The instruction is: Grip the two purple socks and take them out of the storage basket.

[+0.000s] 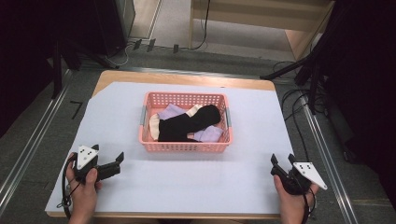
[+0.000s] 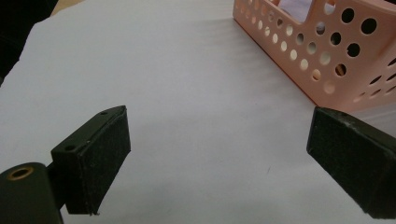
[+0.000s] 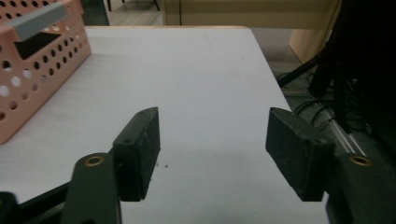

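Two grippers rest low over the white table cover [image 1: 196,182], each held in a hand. Left gripper [image 1: 108,162]: jaws spread wide, nothing between them, gripping nothing; the pink basket [image 1: 184,145] lies ahead and to its right, apart from it. Basket contents: a black sock [image 1: 187,123] lying over lilac [image 1: 170,111] and cream [image 1: 154,126] pieces. Right gripper [image 1: 282,161]: jaws likewise well apart and empty above bare cover; the basket sits ahead and to its left, clear of the jaws.
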Tool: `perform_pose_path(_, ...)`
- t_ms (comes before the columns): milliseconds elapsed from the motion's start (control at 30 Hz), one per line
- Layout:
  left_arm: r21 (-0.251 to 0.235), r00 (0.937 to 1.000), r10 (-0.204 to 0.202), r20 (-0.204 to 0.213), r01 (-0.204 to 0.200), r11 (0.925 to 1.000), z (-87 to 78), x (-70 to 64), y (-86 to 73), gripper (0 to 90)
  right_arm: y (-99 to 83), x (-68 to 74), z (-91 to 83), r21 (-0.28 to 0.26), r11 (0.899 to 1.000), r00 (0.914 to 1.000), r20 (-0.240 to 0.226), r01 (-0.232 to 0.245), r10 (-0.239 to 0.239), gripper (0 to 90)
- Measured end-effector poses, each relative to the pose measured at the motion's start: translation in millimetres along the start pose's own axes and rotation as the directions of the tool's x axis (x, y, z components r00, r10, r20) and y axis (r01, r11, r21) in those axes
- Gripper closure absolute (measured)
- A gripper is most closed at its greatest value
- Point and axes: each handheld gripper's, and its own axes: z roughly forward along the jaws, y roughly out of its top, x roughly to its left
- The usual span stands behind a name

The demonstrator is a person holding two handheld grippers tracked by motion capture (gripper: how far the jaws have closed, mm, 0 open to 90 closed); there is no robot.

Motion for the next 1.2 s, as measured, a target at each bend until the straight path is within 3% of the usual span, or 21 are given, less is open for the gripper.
perform_pose_path(67, -0.003, 1.0000, 0.004, 0.001, -0.004, 1.0000, -0.4, -0.1, -0.1, 6.9, 4.3, 6.1, -1.3, -0.007, 1.000, 0.9989, -0.045, 0.012, -0.012, 42.8)
perform_pose_path(233, -0.008, 1.0000, 0.007, 0.001, -0.007, 0.9999, -1.0, -0.1, -0.3, 6.9, 15.3, 19.3, -4.4, -0.025, 1.000, 0.9972, -0.071, 0.019, -0.021, 50.5)
perform_pose_path(333, -0.009, 1.0000, 0.007, 0.000, -0.007, 0.9999, -0.8, 0.1, -0.4, 6.9, 25.2, 30.3, -0.5, 0.003, 0.999, 0.9939, -0.102, 0.043, -0.042, 54.0)
perform_pose_path(467, -0.006, 0.9999, 0.011, 0.001, -0.011, 0.9999, -1.0, 0.6, -0.3, 6.9, 36.9, 46.3, 10.4, 0.004, 0.998, 0.9871, -0.149, 0.059, -0.057, 57.8)
perform_pose_path(500, -0.005, 0.9999, 0.012, 0.001, -0.012, 0.9999, -1.1, 0.6, -0.3, 6.9, 42.1, 54.9, 16.3, -0.005, 0.999, 0.9812, -0.188, 0.041, -0.041, 59.3)
perform_pose_path(600, -0.007, 0.9999, 0.010, 0.001, -0.010, 0.9999, -1.1, 0.5, -0.3, 6.9, 49.0, 69.2, 23.4, 0.014, 0.999, 0.9751, -0.219, 0.037, -0.033, 61.9)
perform_pose_path(767, -0.004, 1.0000, 0.003, 0.004, -0.003, 1.0000, -0.5, 0.2, -0.2, 6.9, 59.1, 89.6, 33.5, 0.026, 0.996, 0.9654, -0.249, 0.087, -0.078, 60.3)
perform_pose_path(933, -0.004, 1.0000, 0.002, 0.005, -0.002, 1.0000, -0.3, 0.2, -0.2, 6.9, 73.4, 112.8, 42.6, 0.039, 0.995, 0.9525, -0.295, 0.092, -0.076, 60.1)
perform_pose_path(1200, -0.003, 1.0000, 0.002, 0.007, -0.002, 1.0000, -0.1, 0.1, -0.1, 7.0, 84.9, 142.8, 58.6, 0.091, 0.984, 0.9424, -0.314, 0.151, -0.116, 57.0)
